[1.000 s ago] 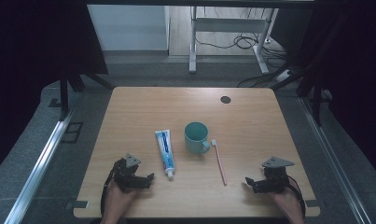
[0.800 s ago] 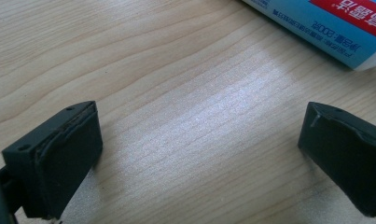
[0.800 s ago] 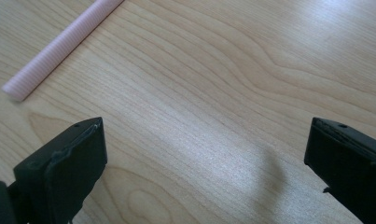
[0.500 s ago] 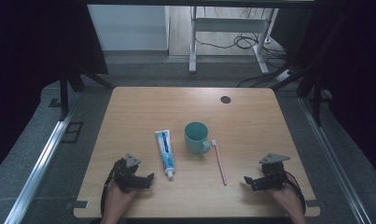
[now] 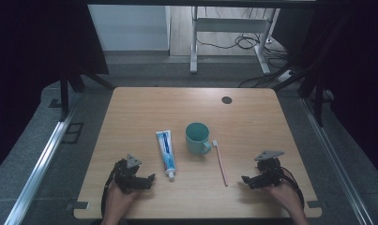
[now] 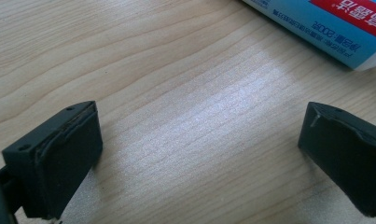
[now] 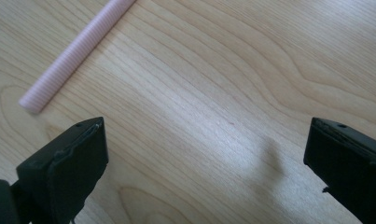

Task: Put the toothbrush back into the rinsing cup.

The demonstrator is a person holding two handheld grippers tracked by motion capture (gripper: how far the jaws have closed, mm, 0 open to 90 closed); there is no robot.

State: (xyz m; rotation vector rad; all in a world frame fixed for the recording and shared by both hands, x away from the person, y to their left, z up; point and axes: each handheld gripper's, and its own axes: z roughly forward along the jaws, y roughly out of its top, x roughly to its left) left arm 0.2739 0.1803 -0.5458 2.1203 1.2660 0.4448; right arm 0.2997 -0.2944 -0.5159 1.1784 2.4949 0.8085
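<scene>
A teal mug (image 5: pixel 197 138) stands near the table's middle. A blue and white toothpaste tube (image 5: pixel 165 149) lies left of it, cap end toward me. A pink toothbrush (image 5: pixel 220 161) lies right of the mug. My left gripper (image 5: pixel 150 180) rests at the front left, open, with bare wood between its jaws; the tube's end (image 6: pixel 325 28) shows just beyond it. My right gripper (image 5: pixel 243 180) rests at the front right, open and empty, a short way right of the toothbrush handle (image 7: pixel 73 51).
The wooden table (image 5: pixel 252 122) has a dark round grommet (image 5: pixel 226 100) near its far right. Grey floor, metal rails and a desk frame with cables lie beyond the far edge. Dark curtains stand at both sides.
My right gripper has shifted slightly toward the toothbrush. The left gripper and the objects have stayed put.
</scene>
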